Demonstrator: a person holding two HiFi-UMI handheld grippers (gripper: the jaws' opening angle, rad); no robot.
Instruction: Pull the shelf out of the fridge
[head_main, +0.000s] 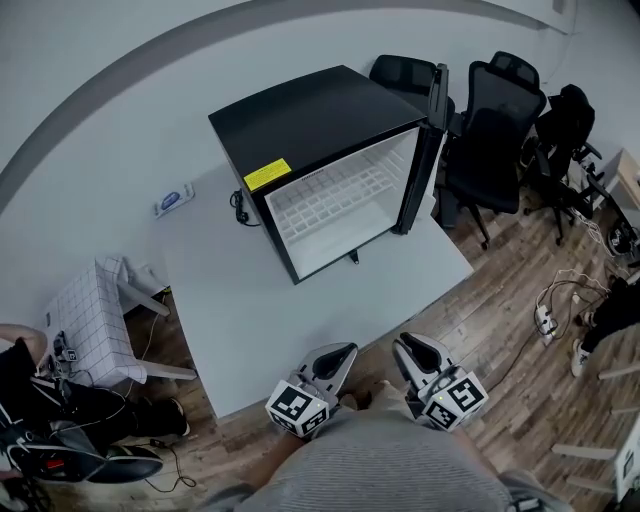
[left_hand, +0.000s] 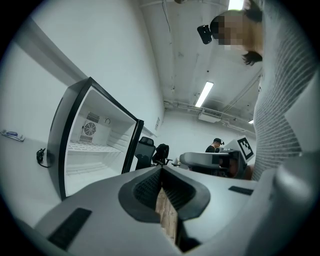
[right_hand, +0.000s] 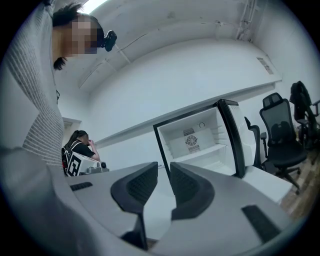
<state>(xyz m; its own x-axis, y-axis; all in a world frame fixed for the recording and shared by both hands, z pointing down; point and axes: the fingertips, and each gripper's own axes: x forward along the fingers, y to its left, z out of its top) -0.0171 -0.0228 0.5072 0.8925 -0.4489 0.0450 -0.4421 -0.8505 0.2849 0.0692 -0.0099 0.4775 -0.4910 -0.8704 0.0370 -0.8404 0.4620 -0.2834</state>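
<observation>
A black mini fridge (head_main: 300, 120) stands on the grey table (head_main: 240, 320) with its door (head_main: 428, 150) swung open to the right. Inside, a white wire shelf (head_main: 335, 190) sits in the upper half of the white interior; the same shelf (left_hand: 92, 148) (right_hand: 202, 151) shows in both gripper views. My left gripper (head_main: 340, 352) (left_hand: 161, 170) is at the table's near edge, close to my body, its jaw tips together with nothing in them. My right gripper (head_main: 413, 345) (right_hand: 164, 172) is beside it, with a narrow empty gap between its jaws. Both point towards the fridge from well short of it.
Black office chairs (head_main: 490, 130) stand right of the fridge door. A small white checked stool (head_main: 95, 320) and bags sit on the floor at left. A power strip (head_main: 545, 318) with cables lies on the wooden floor at right. A wall socket (head_main: 175, 200) is behind the table.
</observation>
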